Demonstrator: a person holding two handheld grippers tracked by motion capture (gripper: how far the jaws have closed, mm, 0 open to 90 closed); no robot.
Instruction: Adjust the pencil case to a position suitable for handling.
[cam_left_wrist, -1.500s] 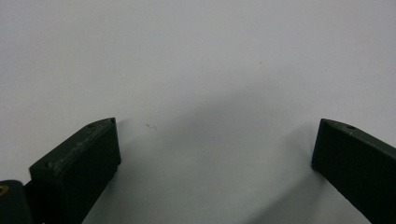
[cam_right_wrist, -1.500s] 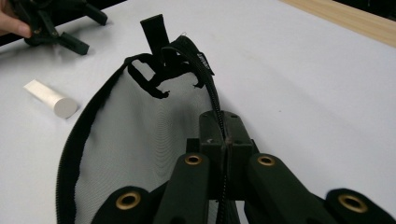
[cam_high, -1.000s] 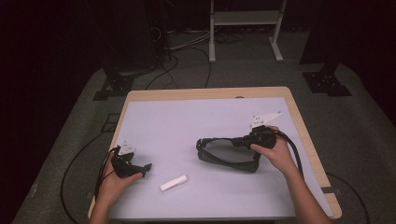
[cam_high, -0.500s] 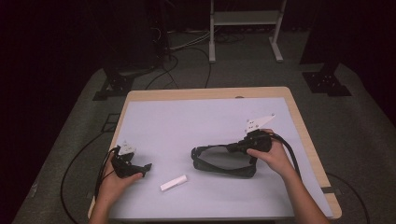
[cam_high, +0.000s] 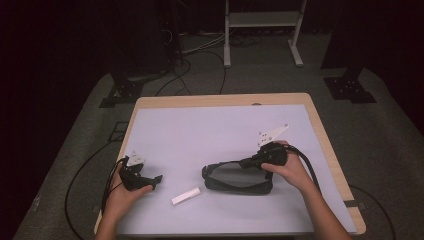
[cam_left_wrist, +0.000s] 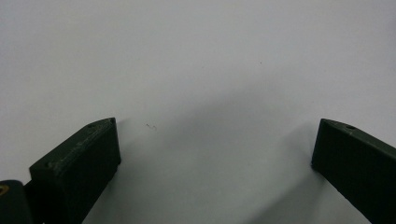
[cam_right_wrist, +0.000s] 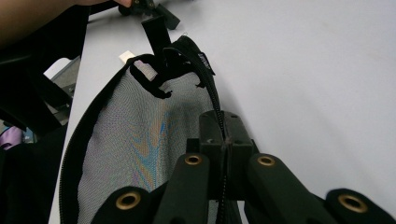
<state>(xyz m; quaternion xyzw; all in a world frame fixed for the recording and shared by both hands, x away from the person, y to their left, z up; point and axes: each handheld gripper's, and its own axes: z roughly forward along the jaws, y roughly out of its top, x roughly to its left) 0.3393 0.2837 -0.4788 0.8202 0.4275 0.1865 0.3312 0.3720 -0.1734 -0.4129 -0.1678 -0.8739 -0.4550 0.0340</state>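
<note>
A black mesh zip pouch (cam_high: 235, 179) lies flat on the white table mat (cam_high: 210, 125), right of centre. My right gripper (cam_high: 246, 163) is shut on the pouch's zipper edge at its right end. In the right gripper view the jaws (cam_right_wrist: 225, 127) pinch the zipper band, and the mesh (cam_right_wrist: 140, 126) stretches away from them. My left gripper (cam_high: 155, 178) rests at the near left of the mat with its jaws pointing right. Its fingers (cam_left_wrist: 88, 154) stand wide apart over bare mat, with nothing between them. A small white stick (cam_high: 185, 195) lies between the left gripper and the pouch.
The mat covers a wooden table whose rim (cam_high: 320, 125) shows at the right and back. Cables (cam_high: 300, 160) trail from both grippers over the table's edges. On the dark floor beyond stand a white rack (cam_high: 260, 30) and black stands.
The right hand has drawn the pouch slightly left and nearer, and the pouch has gone from a raised open loop to lying flat. The left gripper and white stick have stayed put.
</note>
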